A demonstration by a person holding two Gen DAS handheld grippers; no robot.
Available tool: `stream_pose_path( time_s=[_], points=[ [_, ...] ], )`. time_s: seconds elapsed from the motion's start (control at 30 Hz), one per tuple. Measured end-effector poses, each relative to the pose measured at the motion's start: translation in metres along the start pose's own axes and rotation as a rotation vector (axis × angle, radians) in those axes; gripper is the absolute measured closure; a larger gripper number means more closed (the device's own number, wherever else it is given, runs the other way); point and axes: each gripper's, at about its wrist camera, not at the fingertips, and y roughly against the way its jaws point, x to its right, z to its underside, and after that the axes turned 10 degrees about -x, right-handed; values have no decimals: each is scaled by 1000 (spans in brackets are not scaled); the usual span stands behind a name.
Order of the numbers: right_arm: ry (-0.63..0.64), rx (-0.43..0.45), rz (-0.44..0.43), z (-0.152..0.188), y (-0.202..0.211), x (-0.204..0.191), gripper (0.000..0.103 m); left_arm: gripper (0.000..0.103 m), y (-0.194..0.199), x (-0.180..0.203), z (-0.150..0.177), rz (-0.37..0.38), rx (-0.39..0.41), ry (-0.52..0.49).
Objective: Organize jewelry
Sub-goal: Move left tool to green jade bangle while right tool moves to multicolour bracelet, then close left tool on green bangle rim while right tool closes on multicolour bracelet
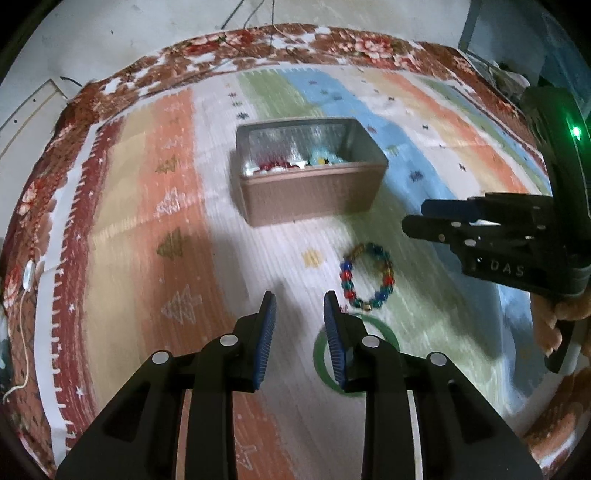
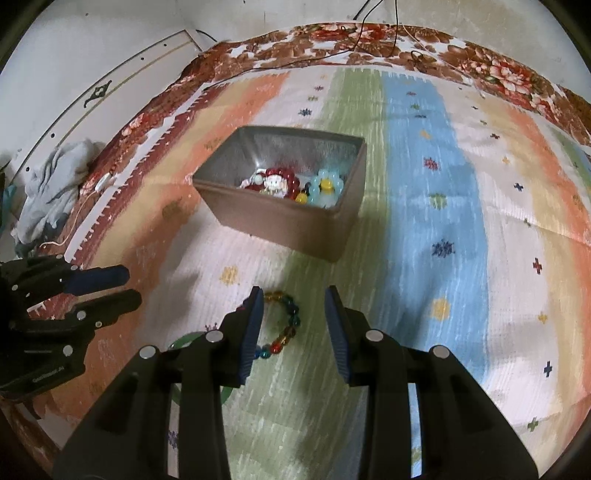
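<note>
A brown box point(image 1: 310, 199) point(image 2: 288, 225) with a silvery inside stands on the striped cloth and holds red beads point(image 2: 275, 181) and a pale blue flower piece point(image 2: 325, 186). A multicoloured bead bracelet point(image 1: 367, 275) point(image 2: 286, 328) lies in front of it. A green bangle point(image 1: 319, 356) point(image 2: 181, 341) lies just nearer, partly hidden by fingers. My left gripper point(image 1: 300, 302) is open and empty, left of the bracelet. My right gripper point(image 2: 294, 297) is open and empty above the bracelet; it shows at the right of the left wrist view point(image 1: 417, 218).
The striped cloth point(image 2: 436, 206) covers a floral bedspread point(image 2: 491, 70). Grey clothes point(image 2: 55, 181) lie at the left edge near a white cable point(image 2: 79, 218). Black cables point(image 2: 369, 29) run along the far edge by the wall.
</note>
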Motion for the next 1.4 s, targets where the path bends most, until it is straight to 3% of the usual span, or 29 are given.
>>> stream_pose_path(
  time_s=[0.33,0.9,1.4],
  points=[
    [16,-47,17,13,-10,-13,62,71,-4,11,17,-11,-35,-30],
    [-26,-139,63,8,-53,-7,62,69,-45,23,23,-5,-172,-61],
    [-8,-155,90,0,-66,-11,62,66,-64,21,19,-9,-231,-67]
  ],
)
